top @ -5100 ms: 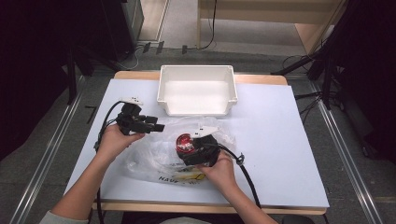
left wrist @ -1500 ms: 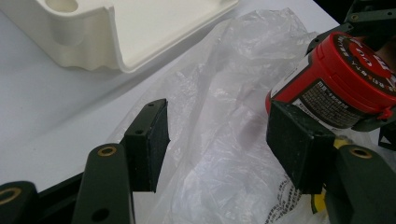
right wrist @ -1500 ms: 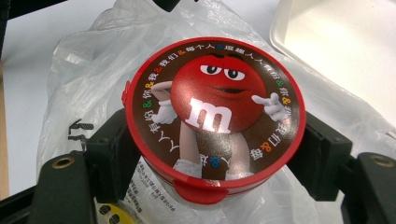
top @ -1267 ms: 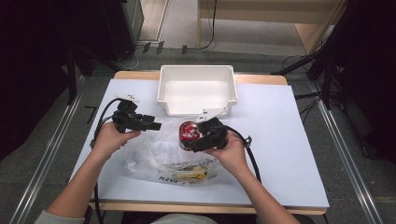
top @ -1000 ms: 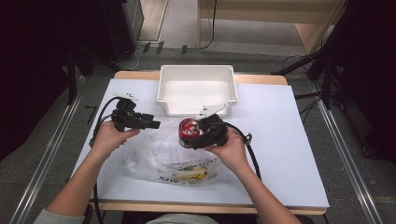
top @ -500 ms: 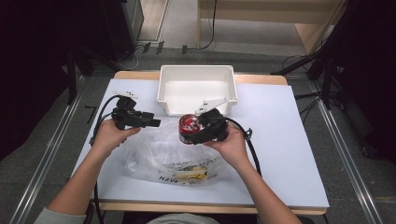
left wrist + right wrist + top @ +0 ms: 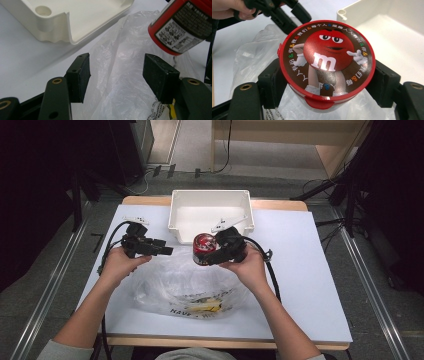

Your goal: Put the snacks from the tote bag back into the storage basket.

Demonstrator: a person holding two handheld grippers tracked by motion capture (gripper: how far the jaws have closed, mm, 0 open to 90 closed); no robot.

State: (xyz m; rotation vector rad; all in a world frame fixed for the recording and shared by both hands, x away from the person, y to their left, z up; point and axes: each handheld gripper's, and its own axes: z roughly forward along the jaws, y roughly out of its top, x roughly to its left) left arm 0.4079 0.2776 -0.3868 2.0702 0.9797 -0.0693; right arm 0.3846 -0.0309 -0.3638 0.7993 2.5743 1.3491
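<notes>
- Right gripper (image 7: 325, 86) pinches a red candy tub (image 7: 327, 60) by its sides, just before the white tray (image 7: 210, 212).
- Left gripper (image 7: 117, 72) is spread, empty, above a plastic bag (image 7: 125, 87).

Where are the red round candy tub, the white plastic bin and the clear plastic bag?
Red round candy tub (image 7: 327, 60): right gripper view, middle of its lid.
White plastic bin (image 7: 210, 218): high view, its bare floor.
Clear plastic bag (image 7: 125, 85): left gripper view, crinkled middle.
</notes>
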